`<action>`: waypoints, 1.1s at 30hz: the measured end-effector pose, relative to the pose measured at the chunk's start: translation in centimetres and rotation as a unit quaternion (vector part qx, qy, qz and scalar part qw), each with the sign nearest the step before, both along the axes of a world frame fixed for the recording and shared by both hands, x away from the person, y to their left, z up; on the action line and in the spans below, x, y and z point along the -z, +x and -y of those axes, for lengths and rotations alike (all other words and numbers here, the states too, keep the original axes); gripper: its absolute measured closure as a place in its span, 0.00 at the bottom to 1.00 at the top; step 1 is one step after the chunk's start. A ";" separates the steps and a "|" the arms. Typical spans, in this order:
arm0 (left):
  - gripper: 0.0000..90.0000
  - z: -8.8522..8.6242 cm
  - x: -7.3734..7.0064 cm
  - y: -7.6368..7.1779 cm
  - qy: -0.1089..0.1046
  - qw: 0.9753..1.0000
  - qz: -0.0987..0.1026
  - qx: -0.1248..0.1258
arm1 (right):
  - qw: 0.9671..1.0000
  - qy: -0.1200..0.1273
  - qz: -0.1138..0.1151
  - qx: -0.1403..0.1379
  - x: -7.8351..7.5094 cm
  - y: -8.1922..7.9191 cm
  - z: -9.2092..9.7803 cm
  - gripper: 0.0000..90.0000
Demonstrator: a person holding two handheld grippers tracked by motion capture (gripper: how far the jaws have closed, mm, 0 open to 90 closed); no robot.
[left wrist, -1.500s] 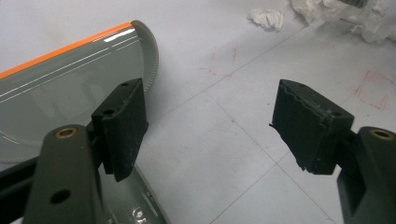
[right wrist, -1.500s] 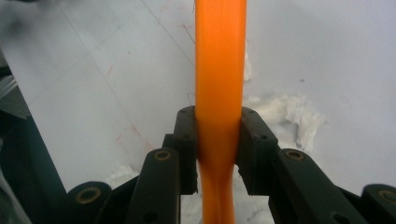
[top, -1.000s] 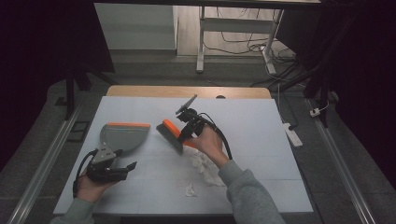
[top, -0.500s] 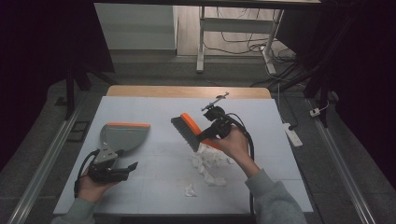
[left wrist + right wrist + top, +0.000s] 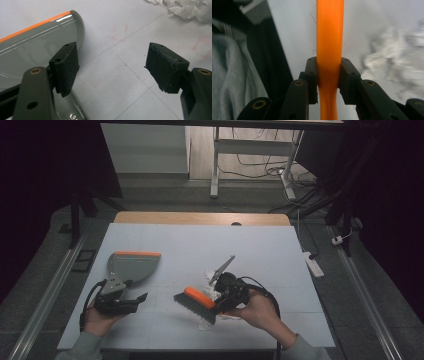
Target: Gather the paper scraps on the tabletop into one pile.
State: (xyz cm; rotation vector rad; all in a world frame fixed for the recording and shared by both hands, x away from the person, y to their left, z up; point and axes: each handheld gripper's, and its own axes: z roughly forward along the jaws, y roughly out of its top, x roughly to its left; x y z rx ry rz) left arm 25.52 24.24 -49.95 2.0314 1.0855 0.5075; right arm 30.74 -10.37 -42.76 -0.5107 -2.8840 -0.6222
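**Orange-handled brush clamped over a heap of crumpled paper**

Orange plastic fills the grip of the right gripper (image 5: pixel 329 82): its two black jaws are clenched on the handle of the small brush with an orange back and grey bristles (image 5: pixel 196 302). In the high view that brush sits near the front of the pale blue table top (image 5: pixel 200 240), a little right of centre, its bristle end pointing left and tilted down toward the table. The loose pile of crumpled white paper scraps (image 5: pixel 212 279) lies right beside and partly under the gripper and the brush head; whether the bristles touch it cannot be told. The right gripper view shows the same scraps (image 5: pixel 392 62), blurred, to the right of the handle.

At the near left, the left gripper (image 5: pixel 112 67) is released, its jaws spread wide with bare table between them. Just beyond it lies the flat grey plastic dustpan with an orange front lip (image 5: pixel 132 265), the lip on its far side.
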 end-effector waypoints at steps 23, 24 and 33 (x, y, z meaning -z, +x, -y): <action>0.30 -0.1 0.1 0.0 -0.001 1.000 -0.001 -0.001 | 0.994 -0.075 0.067 0.042 0.6 4.0 1.2 0.79; 0.30 -0.2 0.1 0.0 0.000 1.000 -0.001 -0.001 | 0.995 -0.063 0.067 0.044 0.2 4.0 1.5 0.79; 0.30 -0.1 0.0 -0.1 0.002 1.000 0.001 0.000 | 0.994 -0.012 0.094 0.056 -4.0 2.8 4.8 0.79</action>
